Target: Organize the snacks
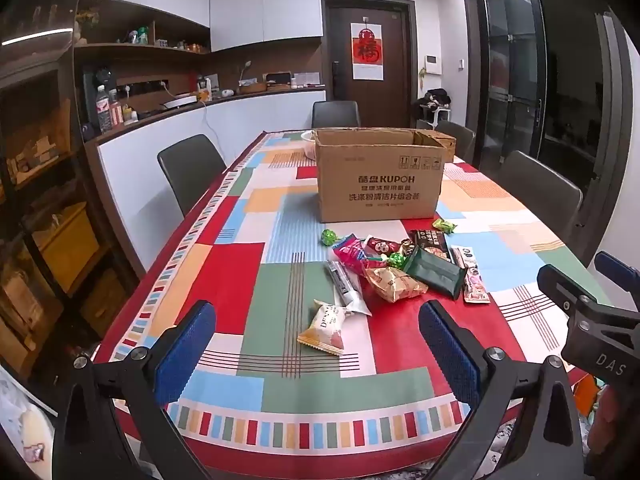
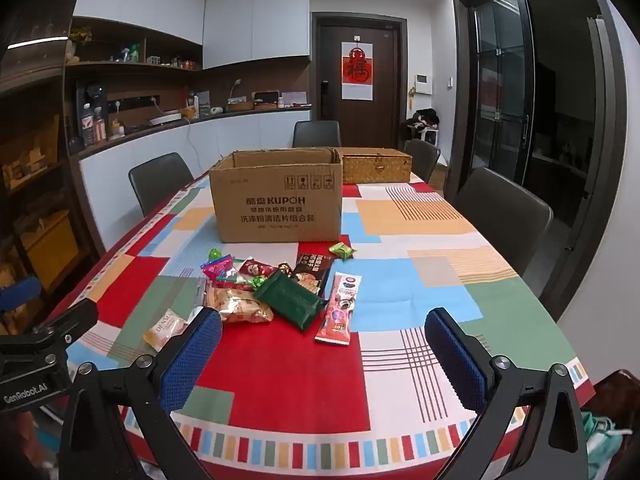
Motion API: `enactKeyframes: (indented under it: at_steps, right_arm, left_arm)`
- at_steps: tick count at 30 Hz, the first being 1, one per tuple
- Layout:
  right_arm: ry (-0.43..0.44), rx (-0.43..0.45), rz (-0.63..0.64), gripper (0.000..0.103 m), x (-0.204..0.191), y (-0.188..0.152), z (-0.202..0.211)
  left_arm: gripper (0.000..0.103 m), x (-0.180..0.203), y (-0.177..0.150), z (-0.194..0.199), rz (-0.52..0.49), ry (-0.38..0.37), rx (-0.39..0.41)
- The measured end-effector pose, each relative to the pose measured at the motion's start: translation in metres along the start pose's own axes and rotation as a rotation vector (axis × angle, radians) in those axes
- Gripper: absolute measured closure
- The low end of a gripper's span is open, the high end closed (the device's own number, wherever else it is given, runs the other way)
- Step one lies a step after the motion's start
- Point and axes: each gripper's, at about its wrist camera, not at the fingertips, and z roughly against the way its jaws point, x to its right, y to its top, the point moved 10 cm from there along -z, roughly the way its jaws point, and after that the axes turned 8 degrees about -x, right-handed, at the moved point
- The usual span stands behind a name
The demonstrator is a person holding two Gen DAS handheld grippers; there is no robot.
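Observation:
A pile of snack packets lies on the table in front of an open cardboard box (image 1: 380, 176) (image 2: 278, 196). It holds a dark green pouch (image 1: 434, 272) (image 2: 290, 300), a tan crinkled bag (image 1: 394, 282) (image 2: 238, 304), a pink bag (image 1: 350, 252) (image 2: 218, 268), a long pink stick pack (image 2: 338, 308) (image 1: 474, 280) and a white packet (image 1: 324, 326) (image 2: 166, 328) nearest me. My left gripper (image 1: 316, 356) is open and empty, over the table's near edge, short of the white packet. My right gripper (image 2: 324, 356) is open and empty, just short of the pile.
The table (image 1: 280, 388) has a colourful patchwork cloth. A woven basket (image 2: 376, 166) stands behind the box, with a bowl (image 1: 308, 142) beside it. Dark chairs (image 1: 190, 170) (image 2: 502, 216) ring the table. A counter runs along the left wall.

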Motion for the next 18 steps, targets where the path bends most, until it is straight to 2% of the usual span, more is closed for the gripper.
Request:
enactKeyframes:
  at_steps: [18]
  right_arm:
    - [0.001,0.005,-0.001,0.0,-0.0003,0.0001,0.0034]
  left_arm:
    - [0.0,-0.0042,-0.0028,0.0011,0.004,0.019,0.0]
